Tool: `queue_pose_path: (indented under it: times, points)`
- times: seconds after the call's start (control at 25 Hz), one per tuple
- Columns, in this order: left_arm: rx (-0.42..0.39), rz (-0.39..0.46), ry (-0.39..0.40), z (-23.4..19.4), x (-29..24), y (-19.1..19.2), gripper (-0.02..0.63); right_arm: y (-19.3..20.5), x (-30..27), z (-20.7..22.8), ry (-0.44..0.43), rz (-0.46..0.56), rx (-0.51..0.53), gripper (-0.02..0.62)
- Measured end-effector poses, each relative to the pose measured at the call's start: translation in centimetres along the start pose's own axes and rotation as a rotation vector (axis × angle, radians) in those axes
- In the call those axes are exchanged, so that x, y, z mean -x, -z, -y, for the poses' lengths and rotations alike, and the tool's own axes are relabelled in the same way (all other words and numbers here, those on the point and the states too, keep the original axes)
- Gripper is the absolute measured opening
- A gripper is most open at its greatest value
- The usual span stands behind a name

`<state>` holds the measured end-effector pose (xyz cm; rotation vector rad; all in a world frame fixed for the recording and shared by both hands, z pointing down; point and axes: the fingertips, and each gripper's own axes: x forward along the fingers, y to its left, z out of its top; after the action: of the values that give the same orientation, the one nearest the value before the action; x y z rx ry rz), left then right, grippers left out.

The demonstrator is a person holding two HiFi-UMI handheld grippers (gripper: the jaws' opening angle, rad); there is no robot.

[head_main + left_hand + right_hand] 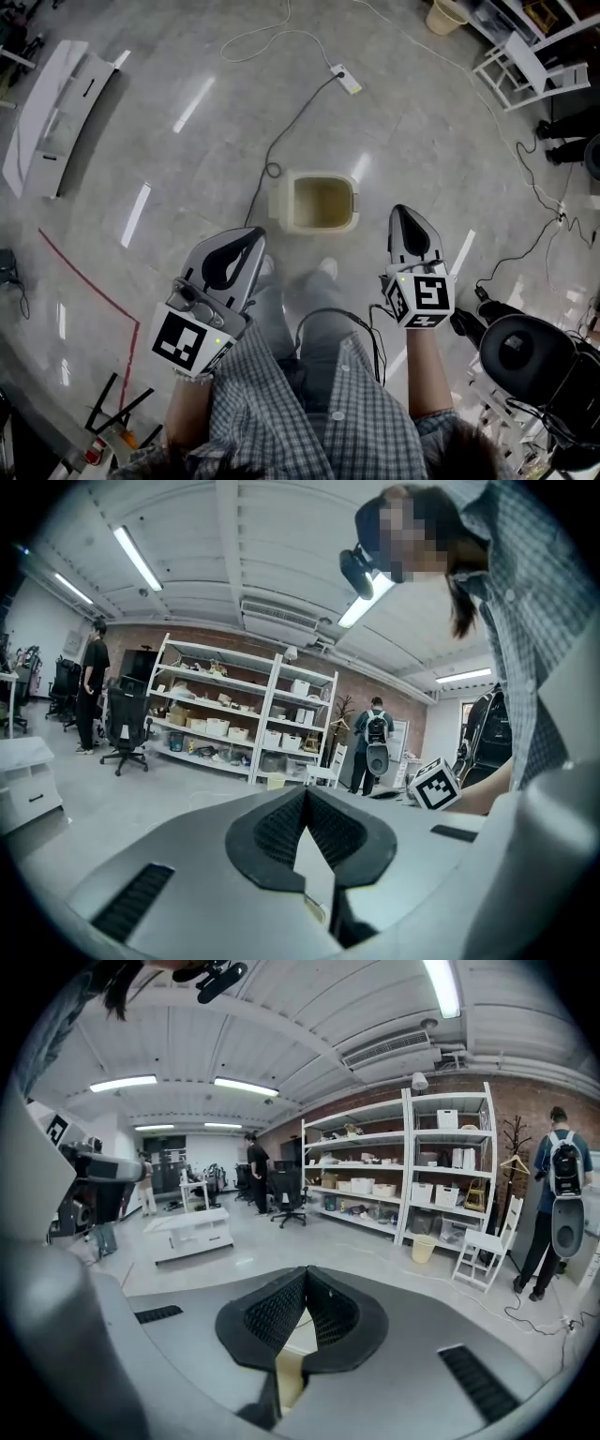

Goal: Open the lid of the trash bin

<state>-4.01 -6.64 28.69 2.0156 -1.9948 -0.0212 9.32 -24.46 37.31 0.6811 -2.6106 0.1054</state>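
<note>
A cream trash bin [320, 202] stands on the floor just ahead of the person's feet [325, 269]. From above I see into its yellowish inside, and a pale strip along its left side may be the raised lid. My left gripper [254, 233] hovers to the near left of the bin, jaws together and holding nothing. My right gripper [401, 211] is to the bin's right, also shut and holding nothing. In the gripper views the left gripper [307, 792] and the right gripper [306, 1272] each show their pads meeting at the tip.
A cable and power strip [345, 81] run across the floor beyond the bin. A white cabinet [49, 114] lies at far left, a white chair [518, 66] at far right and a black office chair [525, 352] at near right. Red tape [86, 281] marks the floor.
</note>
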Motion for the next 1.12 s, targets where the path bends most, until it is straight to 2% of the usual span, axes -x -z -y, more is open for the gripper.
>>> queue_pose_path:
  times: [0.24,0.64,1.12]
  points:
    - [-0.024,0.050,0.012,-0.3,1.1,-2.8,0.000,-3.6,3.2,-0.4,0.028,0.036,0.052,0.018]
    - [-0.080,0.101,0.009,-1.6,2.3,-6.6,0.000,-7.2,6.2,-0.7,0.098,0.104,0.023,0.018]
    - [-0.085,0.117,0.002,-2.0,2.2,-7.6,0.000,-9.7,6.2,-1.4,0.090,0.149,0.046,0.018]
